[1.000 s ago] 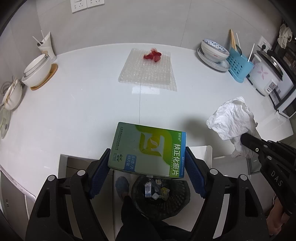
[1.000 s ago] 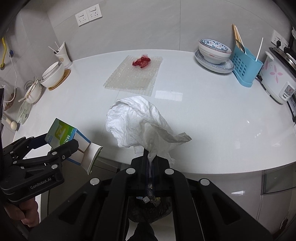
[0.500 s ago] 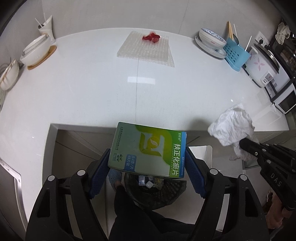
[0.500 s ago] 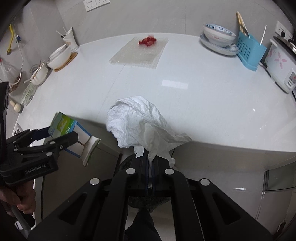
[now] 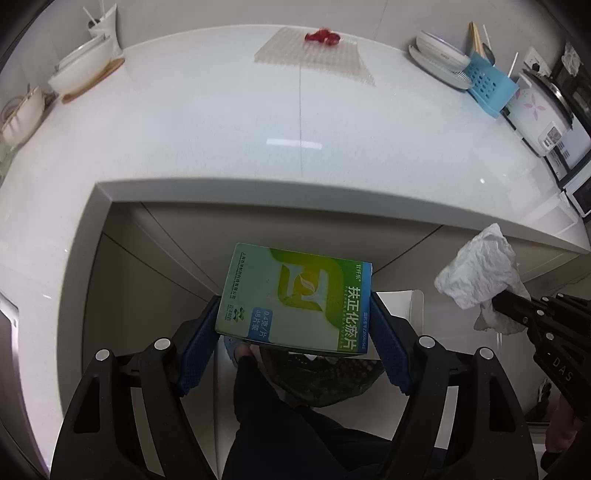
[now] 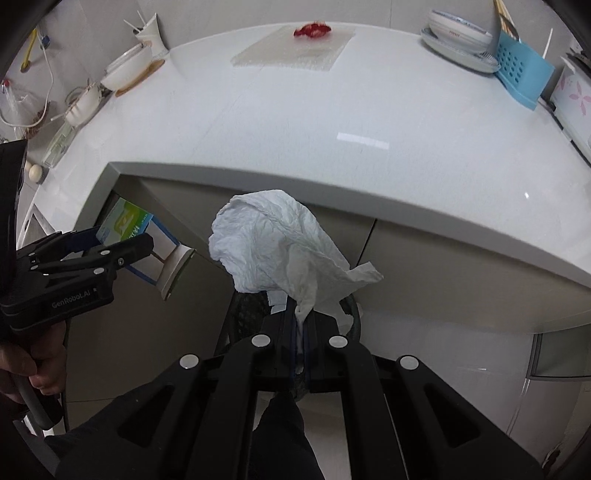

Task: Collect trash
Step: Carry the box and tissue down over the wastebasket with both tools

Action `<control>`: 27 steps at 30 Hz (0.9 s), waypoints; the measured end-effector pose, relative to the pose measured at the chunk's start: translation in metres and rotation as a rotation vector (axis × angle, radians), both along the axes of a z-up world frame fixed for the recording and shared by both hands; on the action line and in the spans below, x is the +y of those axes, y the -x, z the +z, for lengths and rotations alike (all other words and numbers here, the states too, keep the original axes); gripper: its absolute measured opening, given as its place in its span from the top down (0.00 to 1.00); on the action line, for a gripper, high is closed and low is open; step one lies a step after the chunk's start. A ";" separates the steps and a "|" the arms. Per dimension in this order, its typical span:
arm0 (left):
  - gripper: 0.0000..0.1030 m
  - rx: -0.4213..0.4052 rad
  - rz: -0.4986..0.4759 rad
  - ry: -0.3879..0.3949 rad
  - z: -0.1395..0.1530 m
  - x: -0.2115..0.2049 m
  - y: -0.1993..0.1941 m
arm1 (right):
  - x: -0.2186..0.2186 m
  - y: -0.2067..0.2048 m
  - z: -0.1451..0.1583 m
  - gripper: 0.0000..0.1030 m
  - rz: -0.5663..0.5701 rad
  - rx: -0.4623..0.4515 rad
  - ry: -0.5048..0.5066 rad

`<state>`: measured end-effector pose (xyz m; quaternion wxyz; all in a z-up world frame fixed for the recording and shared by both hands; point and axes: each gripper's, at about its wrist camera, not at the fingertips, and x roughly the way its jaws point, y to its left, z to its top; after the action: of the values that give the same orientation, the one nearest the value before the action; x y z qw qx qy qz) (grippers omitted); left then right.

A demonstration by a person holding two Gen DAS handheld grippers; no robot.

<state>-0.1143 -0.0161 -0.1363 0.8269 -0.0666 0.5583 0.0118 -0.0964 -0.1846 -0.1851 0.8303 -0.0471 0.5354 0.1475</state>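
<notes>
A green and blue medicine box (image 5: 295, 295) sits crosswise between the blue pads of my left gripper (image 5: 295, 308), which is shut on it. Under it, a black mesh trash bin (image 5: 325, 376) stands on the floor in front of the counter. My right gripper (image 6: 301, 312) is shut on the tail of a crumpled white tissue (image 6: 280, 240), held above the bin (image 6: 247, 306). The right wrist view shows the left gripper (image 6: 147, 245) with the box (image 6: 127, 221) at left. In the left wrist view, the tissue (image 5: 476, 273) and right gripper (image 5: 511, 301) are at right.
The white counter (image 5: 295, 147) lies ahead, its front edge above both grippers. On it are a bubble-wrap sheet (image 6: 295, 51) with a red scrap (image 6: 312, 29), bowls (image 5: 81, 70), plates (image 6: 458, 40), a blue utensil holder (image 6: 524, 74) and a rice cooker (image 5: 539, 110). A person's dark trouser leg (image 5: 258, 406) is beside the bin.
Both grippers have sunk from counter height to below its front edge, pulling back over the bin with the box and the tissue still held. The counter now sits higher in both views.
</notes>
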 end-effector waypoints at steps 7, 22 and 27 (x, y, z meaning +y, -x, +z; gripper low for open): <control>0.28 0.045 0.011 0.000 -0.037 -0.001 0.004 | 0.003 -0.003 -0.042 0.98 0.011 0.055 0.017; 0.28 0.073 -0.046 -0.012 -0.097 -0.016 0.000 | -0.014 -0.020 -0.121 0.98 -0.034 0.170 0.040; 0.28 0.098 -0.073 -0.011 -0.114 -0.022 -0.001 | -0.026 -0.023 -0.136 0.98 -0.070 0.220 0.046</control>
<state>-0.1137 -0.0385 -0.2500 0.7987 -0.0409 0.6003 -0.0122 -0.0732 -0.2105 -0.3215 0.7697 -0.0307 0.6280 0.1104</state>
